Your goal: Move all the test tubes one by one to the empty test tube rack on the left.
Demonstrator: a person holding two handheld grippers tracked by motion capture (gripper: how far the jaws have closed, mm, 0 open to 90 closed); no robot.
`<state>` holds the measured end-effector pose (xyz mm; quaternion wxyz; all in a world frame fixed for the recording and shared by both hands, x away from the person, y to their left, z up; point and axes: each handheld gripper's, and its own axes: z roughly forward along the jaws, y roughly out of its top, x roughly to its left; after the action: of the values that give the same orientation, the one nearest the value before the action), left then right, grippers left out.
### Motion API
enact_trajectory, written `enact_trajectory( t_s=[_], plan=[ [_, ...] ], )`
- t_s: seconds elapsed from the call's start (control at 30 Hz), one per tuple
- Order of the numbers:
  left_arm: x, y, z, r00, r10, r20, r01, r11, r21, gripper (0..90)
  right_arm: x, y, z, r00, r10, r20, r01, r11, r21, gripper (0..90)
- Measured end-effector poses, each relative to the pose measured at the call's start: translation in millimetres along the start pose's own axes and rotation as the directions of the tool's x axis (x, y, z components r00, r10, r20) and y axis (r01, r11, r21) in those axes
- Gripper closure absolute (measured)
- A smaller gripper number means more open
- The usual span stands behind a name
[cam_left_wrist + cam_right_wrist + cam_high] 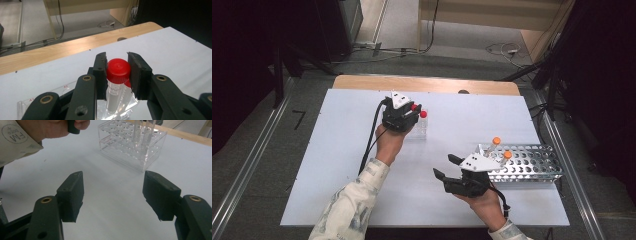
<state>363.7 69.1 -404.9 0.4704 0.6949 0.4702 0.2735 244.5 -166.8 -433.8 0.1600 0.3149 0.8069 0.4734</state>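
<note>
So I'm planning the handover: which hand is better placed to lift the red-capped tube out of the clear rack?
Left. The left gripper already has its fingers closed around the red-capped clear plastic tube in the clear acrylic rack. The right gripper hangs open over bare table.

A smooth, matt white sheet (362, 165) covers the tabletop, leaving a strip of pale wood-grain board (427, 83) bare along the far edge. On it stands a clear, glossy plastic tube rack (130, 147), its walls catching the light. The clear plastic tube with a glossy red screw cap (118, 70) sits between matt black plastic jaw pads (brass-coloured rivets shine at the joints). Near the right edge, a perforated metal rack (532, 162) gleams silver. The person's sleeve (349, 205) is soft patterned cloth.
</note>
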Motion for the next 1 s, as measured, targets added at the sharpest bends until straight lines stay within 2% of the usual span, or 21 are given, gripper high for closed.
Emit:
enact_trajectory(
  t_s=[0.2, 0.3, 0.5, 0.57, 0.7, 0.83, 0.9, 1.0],
  plan=[
    [-1.0, -5.6, 3.4, 1.0000, -0.006, 0.004, 0.006, 1.0000, 0.003, 68.7, 0.8, -0.2, 1.2, 1.0000, 0.000, 0.000, 0.000, 1.0000, 0.005, 32.0],
    [-0.5, -6.1, 3.7, 0.9999, -0.009, 0.010, 0.009, 1.0000, 0.003, 63.9, 0.5, -0.6, 1.6, 1.0000, 0.000, -0.001, 0.000, 1.0000, 0.006, 32.1],
    [-0.6, -5.8, 1.1, 0.9995, -0.020, 0.023, 0.020, 0.9998, 0.001, 60.5, 0.2, -0.5, 1.1, 1.0000, 0.002, -0.004, -0.002, 1.0000, 0.003, 32.1],
    [-1.0, -5.7, 0.1, 0.9990, -0.033, 0.029, 0.033, 0.9995, 0.002, 57.5, -0.2, -0.4, 0.4, 1.0000, 0.001, -0.002, -0.001, 1.0000, 0.001, 32.2],
    [-0.6, -6.0, -4.8, 0.9975, -0.062, 0.035, 0.062, 0.9981, 0.007, 43.3, -0.7, -0.2, -1.5, 1.0000, 0.009, -0.001, -0.009, 1.0000, -0.003, 32.3],
    [-0.6, -9.2, -13.1, 0.9965, -0.074, 0.037, 0.074, 0.9972, 0.006, 29.1, -2.0, 0.0, -5.8, 1.0000, 0.005, 0.002, -0.005, 0.9999, -0.011, 32.4],
    [-0.4, -12.3, -18.2, 0.9958, -0.083, 0.038, 0.083, 0.9965, 0.004, 25.3, -2.6, -0.1, -9.4, 1.0000, 0.007, 0.005, -0.007, 0.9998, -0.017, 32.3],
    [-1.3, -17.4, -26.7, 0.9950, -0.090, 0.042, 0.090, 0.9958, -0.011, 24.5, -4.4, -1.0, -15.6, 0.9999, 0.013, 0.011, -0.012, 0.9996, -0.026, 32.4]
  ],
)
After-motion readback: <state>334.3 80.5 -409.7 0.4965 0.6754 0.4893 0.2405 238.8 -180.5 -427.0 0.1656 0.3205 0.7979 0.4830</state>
